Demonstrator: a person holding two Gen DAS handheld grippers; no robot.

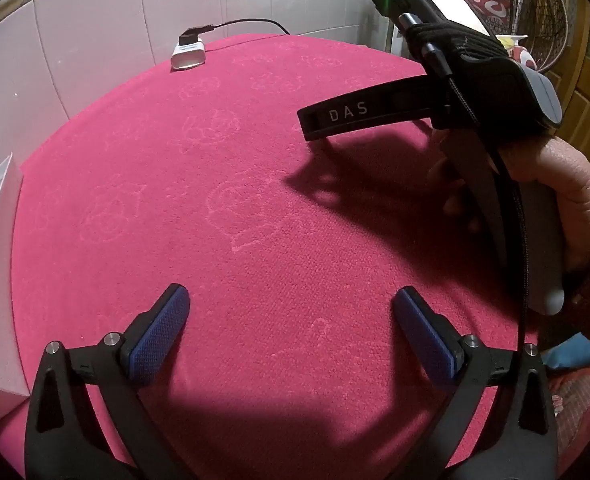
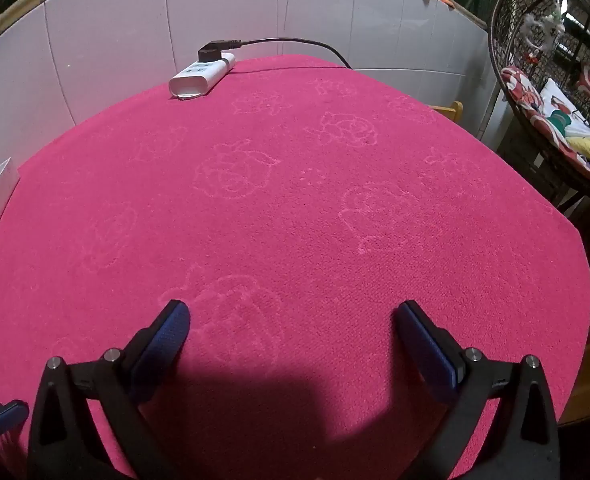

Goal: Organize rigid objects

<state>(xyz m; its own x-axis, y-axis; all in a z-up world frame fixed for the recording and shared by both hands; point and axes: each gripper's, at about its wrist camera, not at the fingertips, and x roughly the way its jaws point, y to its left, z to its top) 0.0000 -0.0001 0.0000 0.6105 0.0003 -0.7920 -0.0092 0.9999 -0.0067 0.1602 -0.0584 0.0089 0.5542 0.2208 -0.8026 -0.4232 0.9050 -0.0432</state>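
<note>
Both claws hang spread wide, pinching nothing, tilted down over the magenta embossed cloth table (image 2: 295, 208). Left claw (image 1: 291, 320) near; right claw (image 2: 291, 332) beside it, a hand (image 1: 567, 200) gripping its handle. No rigid objects to sort show, only a white plastic power strip (image 2: 201, 76) at the far edge. Best scout before reaching.

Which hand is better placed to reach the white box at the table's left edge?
Left. The white box lies just beside the open left gripper; from the open right gripper it sits farther off, beyond the left one.
</note>
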